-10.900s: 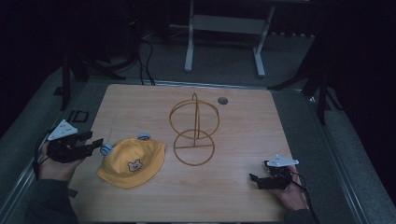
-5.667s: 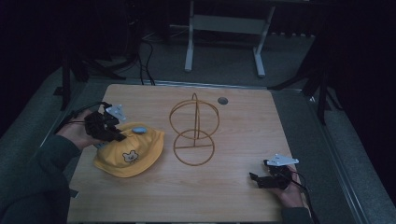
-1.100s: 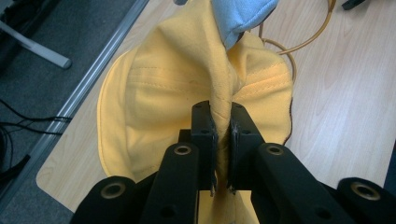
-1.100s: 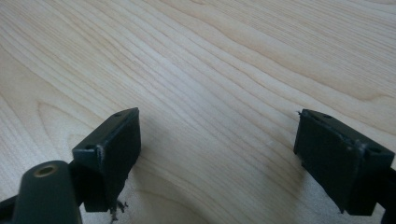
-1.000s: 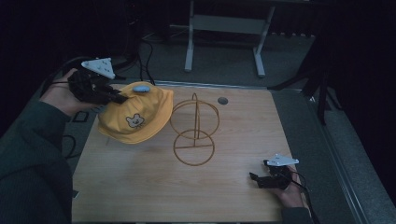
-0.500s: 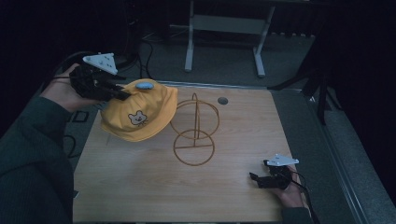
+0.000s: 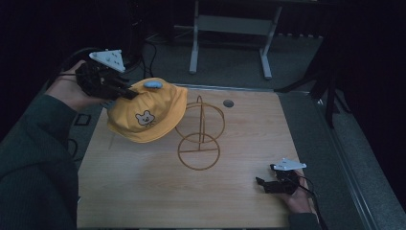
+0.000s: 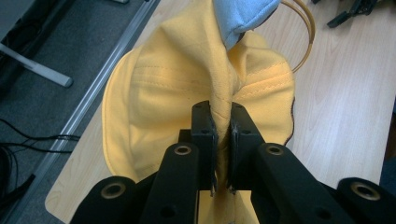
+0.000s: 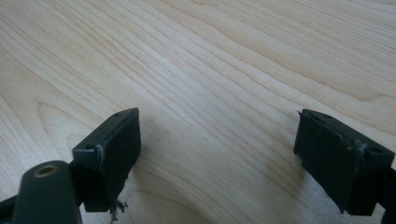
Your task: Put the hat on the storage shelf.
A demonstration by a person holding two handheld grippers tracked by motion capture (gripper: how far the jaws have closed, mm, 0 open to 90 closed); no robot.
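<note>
A yellow hat (image 7: pixel 146 115) with a small bear face and a light blue ear hangs in the air over the table's far left corner. My left gripper (image 7: pixel 128 94) is shut on a fold of its fabric; the left gripper view has the yellow hat (image 8: pixel 187 79) pinched between the pads of my left gripper (image 8: pixel 223 140). A gold wire stand (image 7: pixel 200 136) with two rings stands upright mid-table, just right of the hat. My right gripper (image 7: pixel 262 183) rests on the table at the near right, and the right gripper view shows my right gripper (image 9: pixel 217 140) open over bare wood.
The wooden table (image 7: pixel 143 191) has a small dark round cap (image 7: pixel 228 103) near its far edge. A metal frame leg (image 7: pixel 194 43) stands on the floor beyond the table, with cables at far left.
My left gripper has carried the hat slightly right and toward the stand. The right gripper has stayed in place.
</note>
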